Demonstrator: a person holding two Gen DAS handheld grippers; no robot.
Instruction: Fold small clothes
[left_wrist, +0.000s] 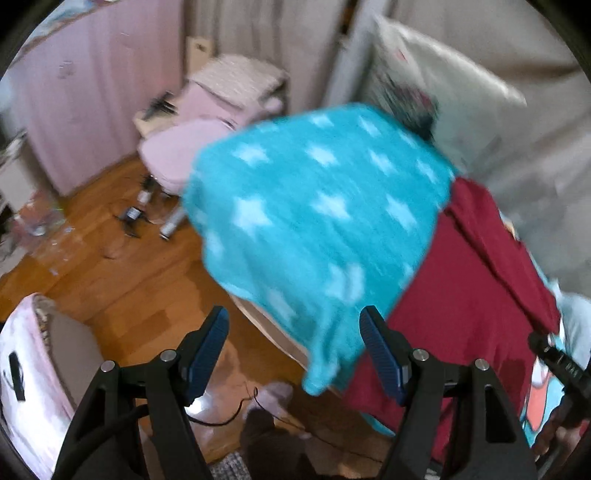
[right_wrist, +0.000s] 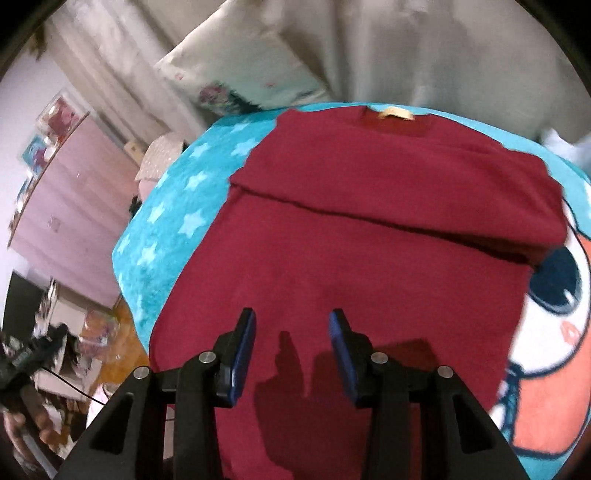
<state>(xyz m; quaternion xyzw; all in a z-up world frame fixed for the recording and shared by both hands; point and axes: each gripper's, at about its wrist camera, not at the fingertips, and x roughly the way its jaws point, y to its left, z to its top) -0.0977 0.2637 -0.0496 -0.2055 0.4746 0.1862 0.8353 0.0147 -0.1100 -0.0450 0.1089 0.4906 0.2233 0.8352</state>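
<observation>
Right, I have the maroon shirt (right_wrist: 354, 266) spread flat on the turquoise star-print blanket (right_wrist: 173, 236) that covers the bed, its collar and tan neck label (right_wrist: 393, 113) at the far end from me. One fold already shows — a band of the fabric is turned over across the upper part of the shirt, its edge running from the blanket's starred side down toward the cartoon eye print (right_wrist: 557, 280) on the blanket at the shirt's other side.

My right gripper (right_wrist: 291, 347) hangs over the near part of the shirt, blue-padded fingers (right_wrist: 243, 347) parted with only bare maroon cloth and their own shadow between them; they hold nothing.

My left gripper (left_wrist: 293, 350) sits off the starred side of the shirt, at the corner of the bed, fingers (left_wrist: 210, 347) spread wide and holding nothing — through the gap I see the hanging blanket (left_wrist: 317, 206) corner and the wooden floor (left_wrist: 122, 273) below. This view is blurred. The shirt (left_wrist: 469, 295) lies to the right of that gap, and the other gripper's black body shows just past it at the frame edge.

Beyond the shirt's collar end a pale pillow (right_wrist: 240, 70) leans against the curtain. On the floor past the blanket's corner stands a pink chair (left_wrist: 184, 147), with a pink wardrobe (left_wrist: 85, 96) behind it.
</observation>
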